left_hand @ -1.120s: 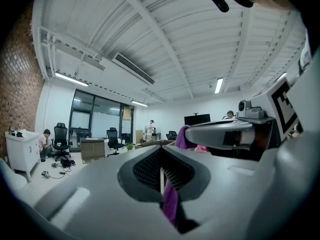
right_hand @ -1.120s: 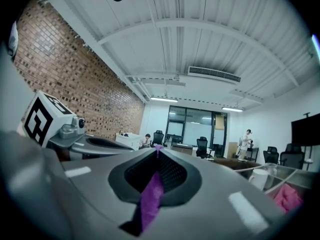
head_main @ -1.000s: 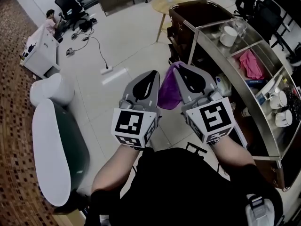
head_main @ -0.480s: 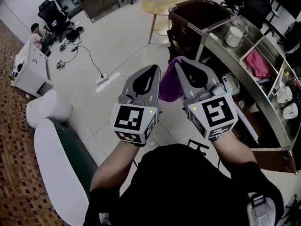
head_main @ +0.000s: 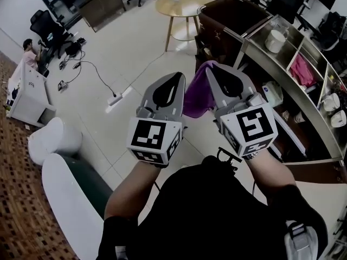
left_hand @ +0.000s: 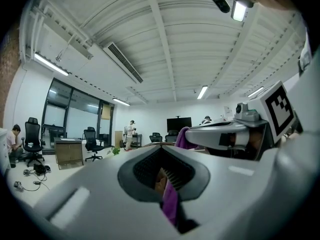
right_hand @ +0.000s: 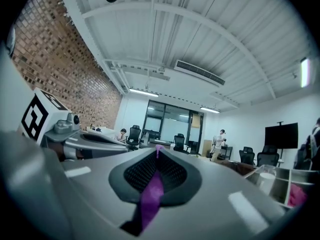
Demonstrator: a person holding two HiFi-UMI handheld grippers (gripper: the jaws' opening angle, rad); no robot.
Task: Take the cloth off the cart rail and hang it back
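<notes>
Head view: left gripper (head_main: 173,77) and right gripper (head_main: 214,69) each clamp the purple cloth (head_main: 196,95), apparently clear of the cart (head_main: 259,29).

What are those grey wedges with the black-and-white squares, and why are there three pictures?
There is no robot: a person holds a hand tool, a gripper, in each hand. The picture from above comes from a camera on the person's head and shows the left gripper and the right gripper; the patterned cube is part of each. The other two pictures come from cameras riding on the grippers, looking along their jaws. Both pairs of jaws are shut on one purple cloth, held in the air between them. At the right stands a cart holding a pink cloth and a white cup.
</notes>
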